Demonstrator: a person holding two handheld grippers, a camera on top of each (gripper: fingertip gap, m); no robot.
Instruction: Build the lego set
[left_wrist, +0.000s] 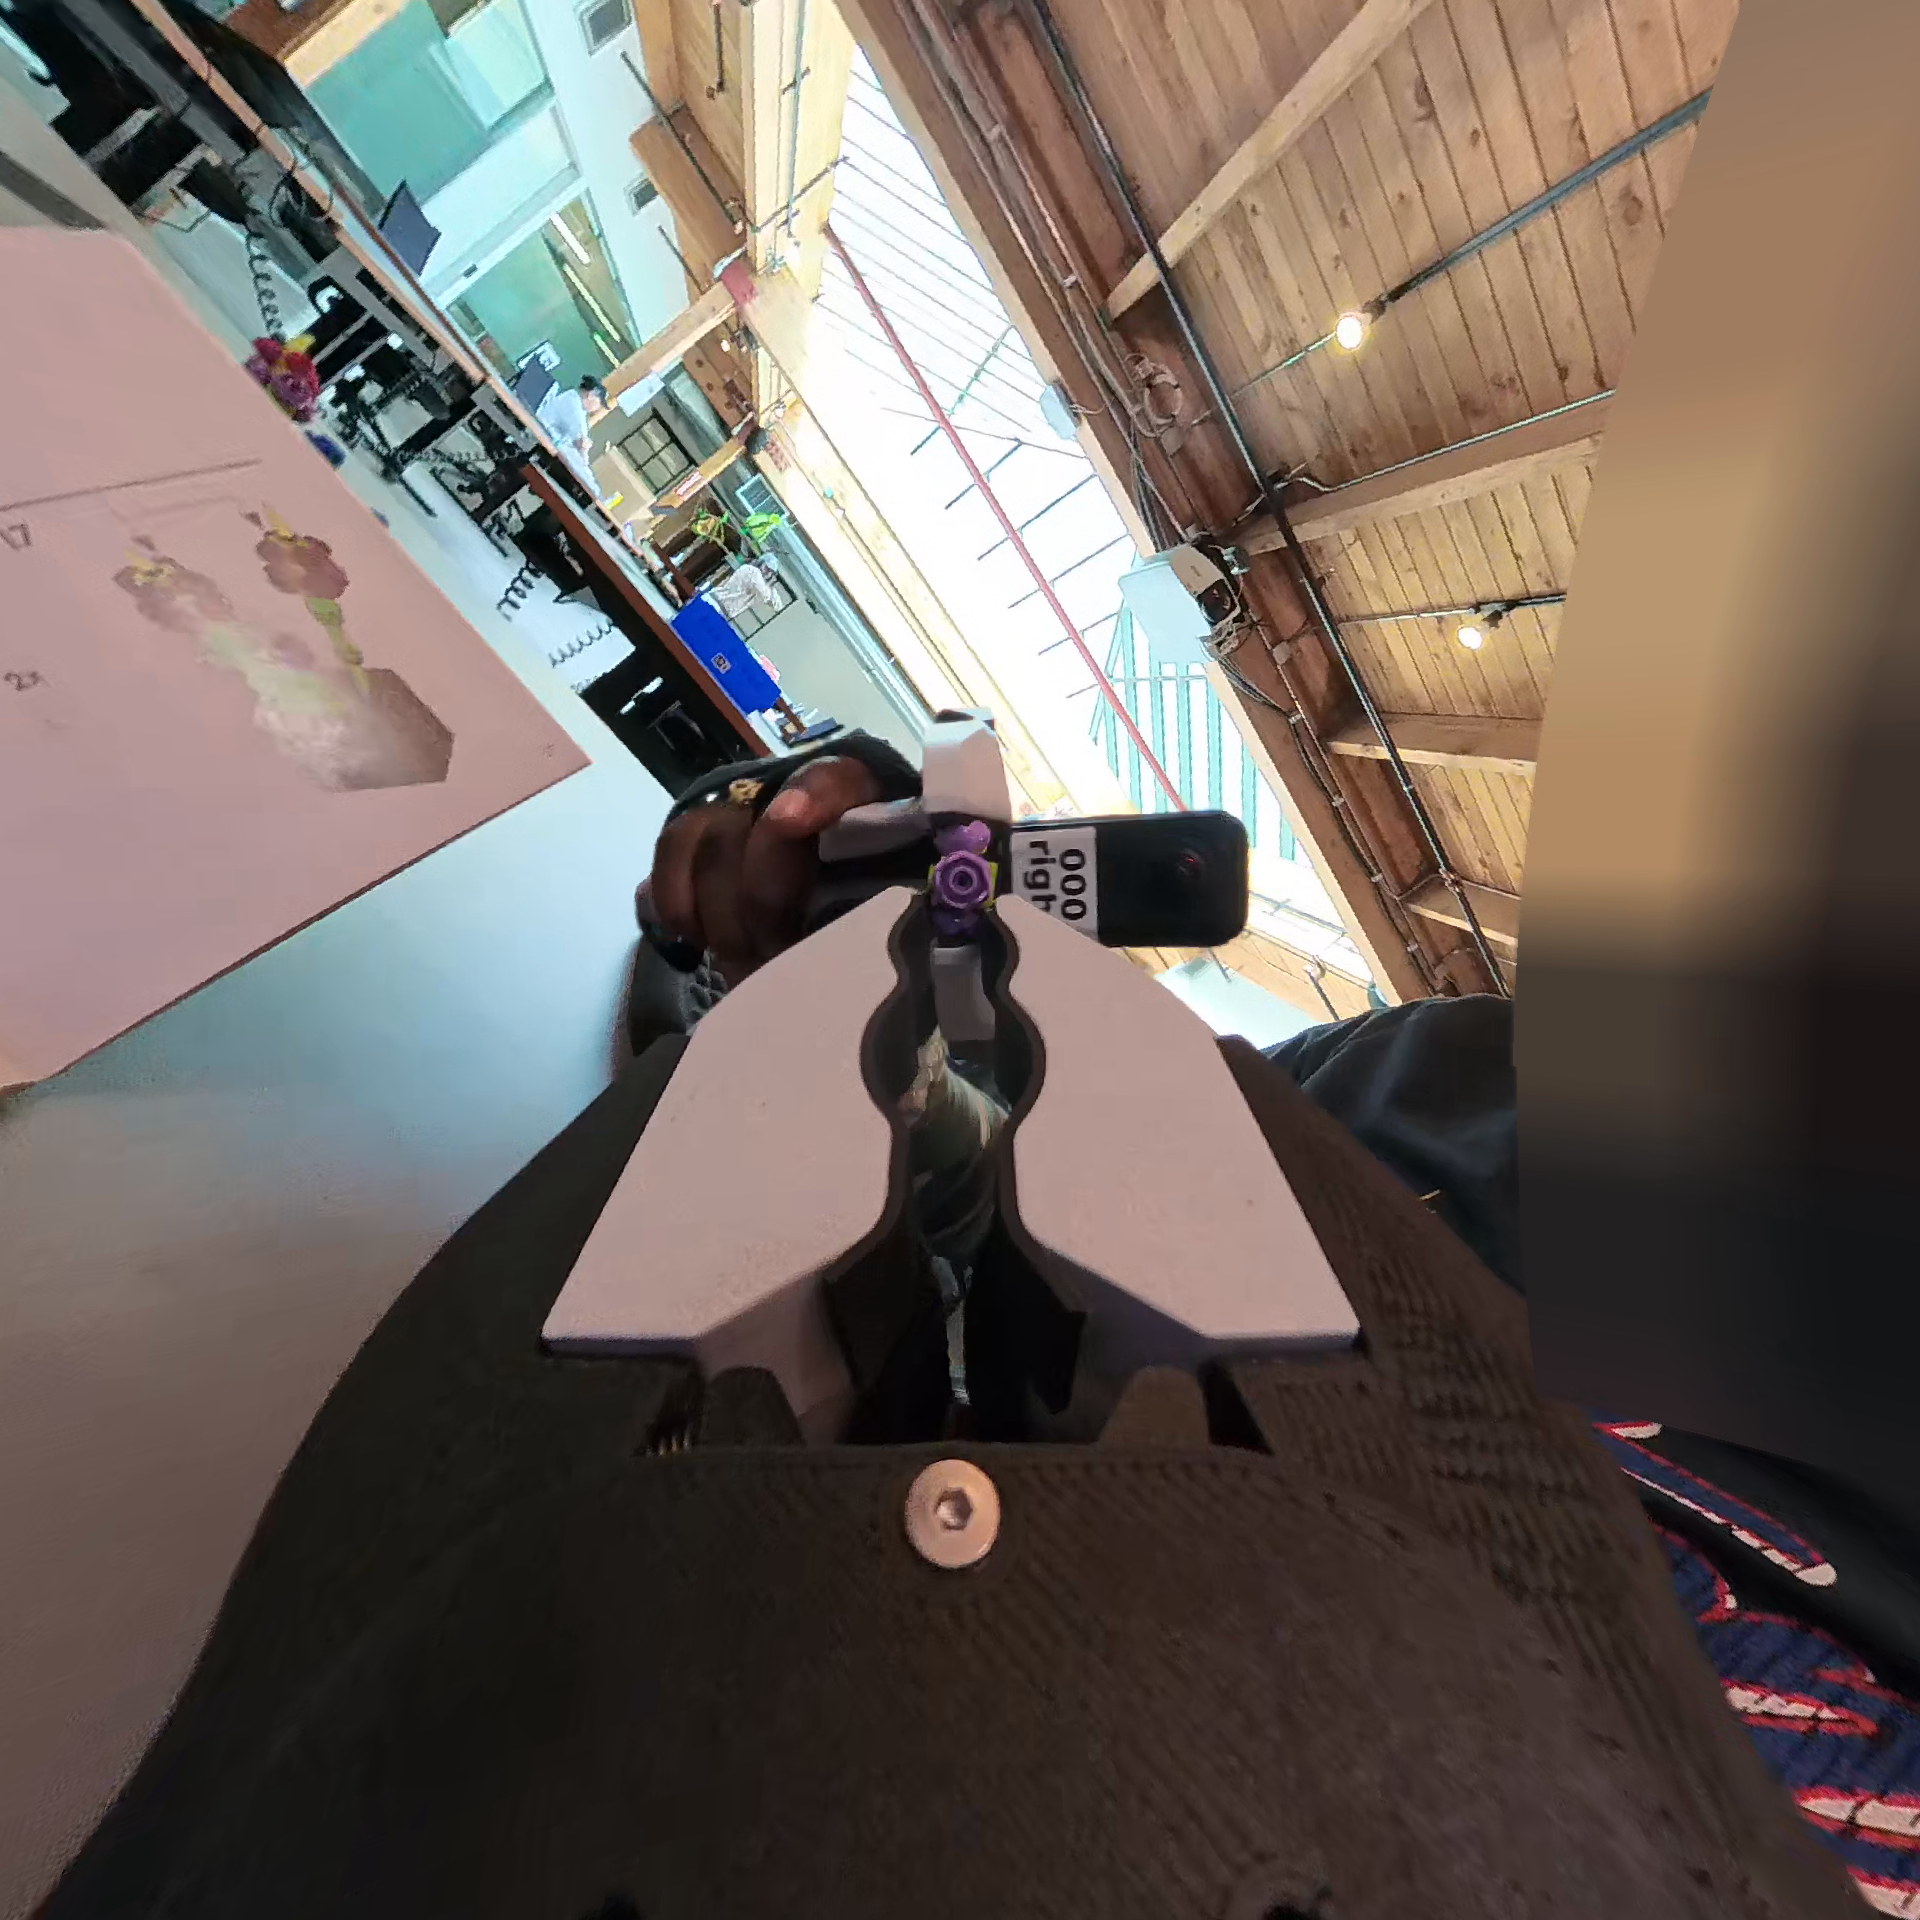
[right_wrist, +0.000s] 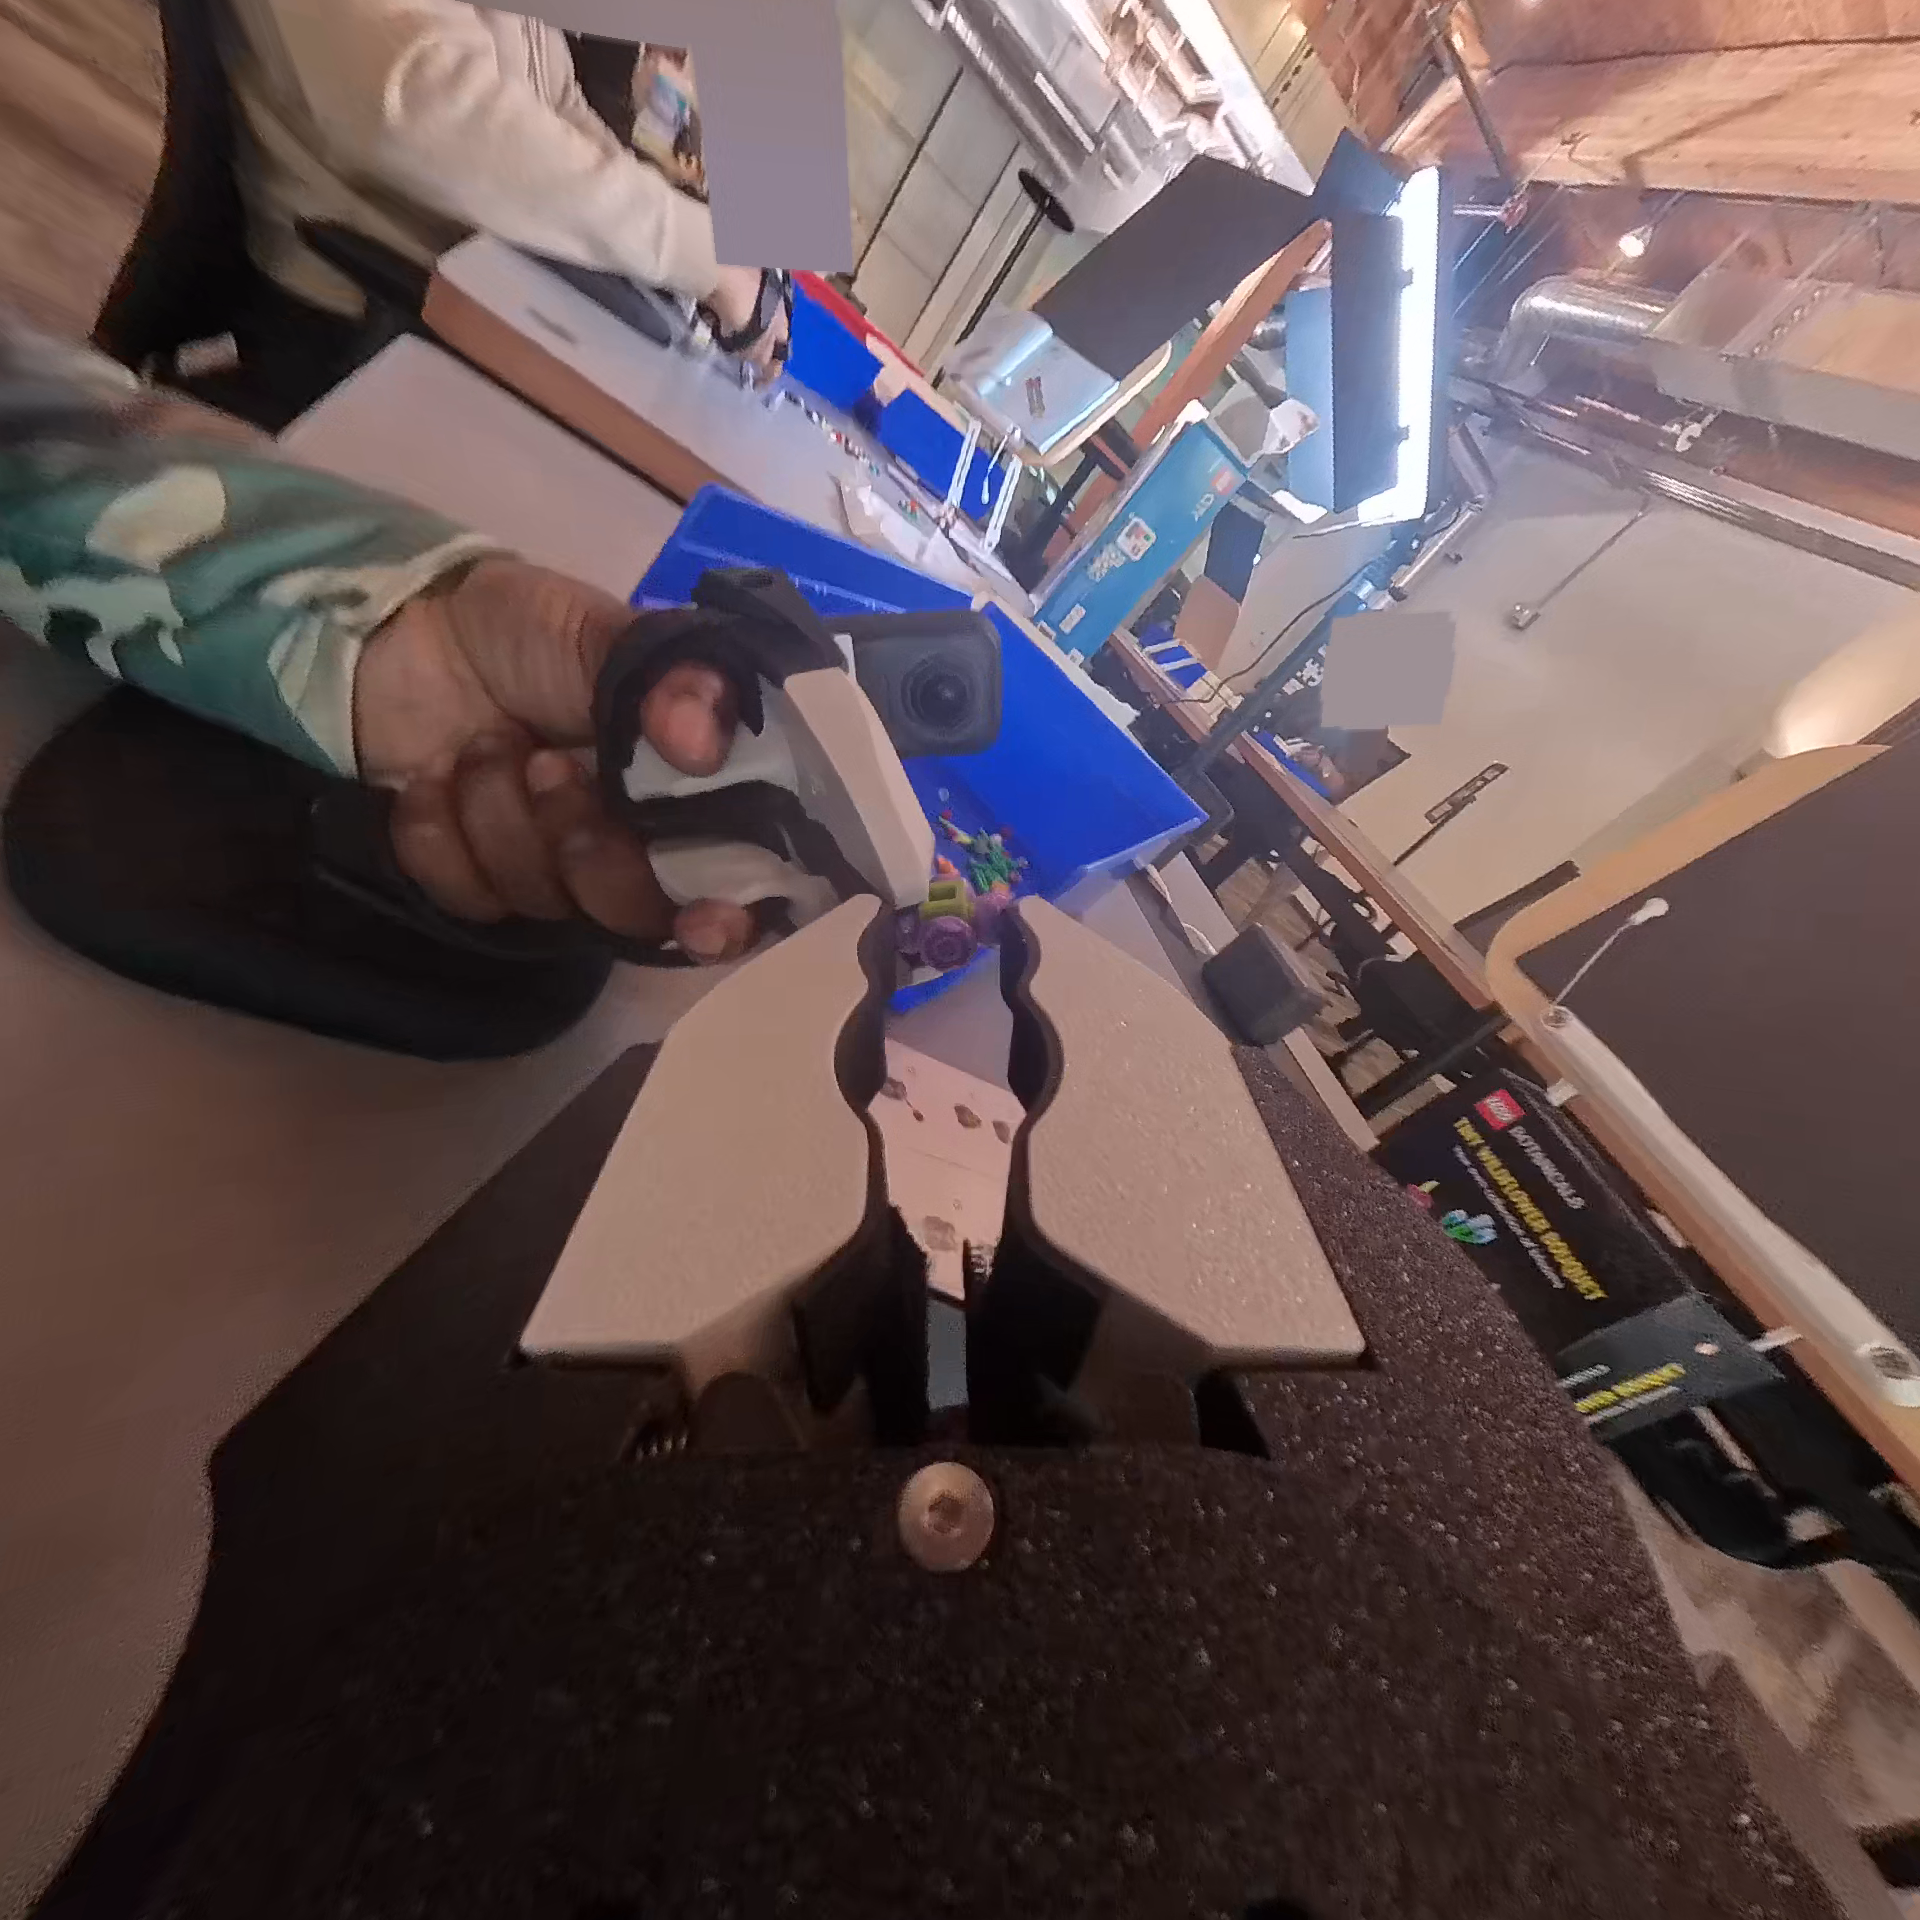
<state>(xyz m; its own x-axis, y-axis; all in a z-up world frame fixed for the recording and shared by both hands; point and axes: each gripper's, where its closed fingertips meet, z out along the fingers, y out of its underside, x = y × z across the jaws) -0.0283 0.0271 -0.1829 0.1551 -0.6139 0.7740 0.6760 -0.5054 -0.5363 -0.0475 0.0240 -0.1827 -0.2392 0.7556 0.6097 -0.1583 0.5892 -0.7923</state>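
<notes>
A small Lego flower assembly, purple blossoms (left_wrist: 961, 881) on a lime-green part (right_wrist: 943, 896), is held in the air between both grippers. My left gripper (left_wrist: 958, 909) is shut on it at the fingertips. My right gripper (right_wrist: 943, 920) faces the left one and is closed on the purple flower (right_wrist: 940, 943), with its jaws slightly apart around it. In the left wrist view, the right gripper's white finger (left_wrist: 966, 764) and camera (left_wrist: 1174, 878) show just beyond the flower. In the right wrist view, the left gripper's finger (right_wrist: 852, 790) comes in from the upper left.
A pink instruction booklet (left_wrist: 208, 623) lies open on the white table (left_wrist: 312, 1039) at the left. A blue bin (right_wrist: 1070, 769) with loose coloured pieces (right_wrist: 982, 847) sits behind the grippers. A black Lego box (right_wrist: 1527, 1236) lies at the right. A person sits at a farther table. Less than 4 cm separates the two grippers' tips.
</notes>
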